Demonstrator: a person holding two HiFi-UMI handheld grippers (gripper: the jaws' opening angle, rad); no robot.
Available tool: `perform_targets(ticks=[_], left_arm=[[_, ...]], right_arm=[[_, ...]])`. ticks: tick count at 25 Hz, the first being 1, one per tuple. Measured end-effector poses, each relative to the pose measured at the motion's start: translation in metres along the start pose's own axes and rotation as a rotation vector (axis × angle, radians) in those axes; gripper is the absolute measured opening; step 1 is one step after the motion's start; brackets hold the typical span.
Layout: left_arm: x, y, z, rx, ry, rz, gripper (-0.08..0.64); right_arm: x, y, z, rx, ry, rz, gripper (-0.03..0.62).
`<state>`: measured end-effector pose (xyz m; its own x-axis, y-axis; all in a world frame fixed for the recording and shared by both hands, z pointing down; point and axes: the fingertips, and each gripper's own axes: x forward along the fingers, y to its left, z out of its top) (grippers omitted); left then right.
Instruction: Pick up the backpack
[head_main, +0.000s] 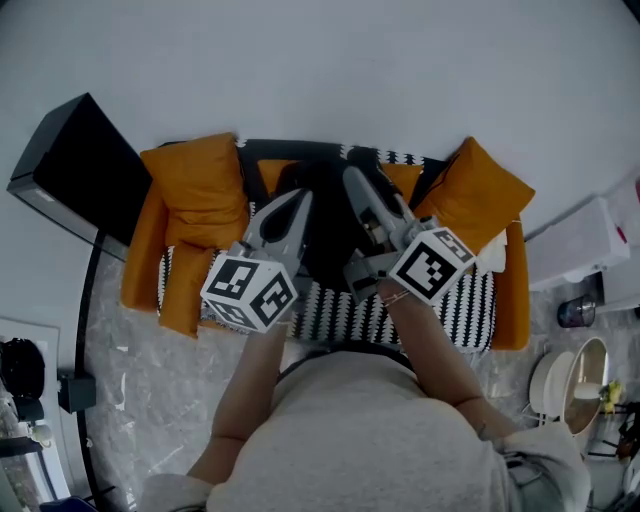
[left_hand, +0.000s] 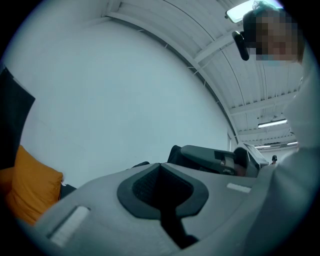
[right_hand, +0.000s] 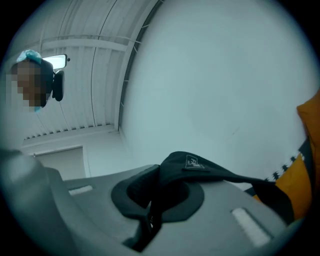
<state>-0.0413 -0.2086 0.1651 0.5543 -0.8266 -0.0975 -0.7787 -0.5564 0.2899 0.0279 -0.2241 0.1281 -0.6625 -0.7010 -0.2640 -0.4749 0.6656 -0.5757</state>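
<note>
A black box stands past the left end of an orange sofa with a black-and-white striped cover. An orange cushion lies at the sofa's left end. Just right of it, the left gripper reaches the black backpack at the middle of the seat; its jaws are drawn together, and whether they pinch anything cannot be made out. The right gripper has its jaws clamped on the backpack strap. Another orange cushion sits at the right end.
</note>
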Motion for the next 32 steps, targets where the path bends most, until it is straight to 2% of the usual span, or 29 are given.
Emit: perform_targets(ticks=[14,26,32], left_arm=[[-0.019,0.033,0.016,0.023,-0.021,0.081,0.006],[-0.021,0.041,0.008,0.004,-0.012,0.115,0.006],[-0.016,0.038,0.007,0.006,-0.011,0.104,0.006]], right_arm=[[0.037,0.023,-0.024,-0.001,0.049,0.079,0.009],[0.043,0.024,-0.036,0.019,0.098,0.117,0.009],[0.041,0.022,-0.033,0.006,0.094,0.114,0.009]])
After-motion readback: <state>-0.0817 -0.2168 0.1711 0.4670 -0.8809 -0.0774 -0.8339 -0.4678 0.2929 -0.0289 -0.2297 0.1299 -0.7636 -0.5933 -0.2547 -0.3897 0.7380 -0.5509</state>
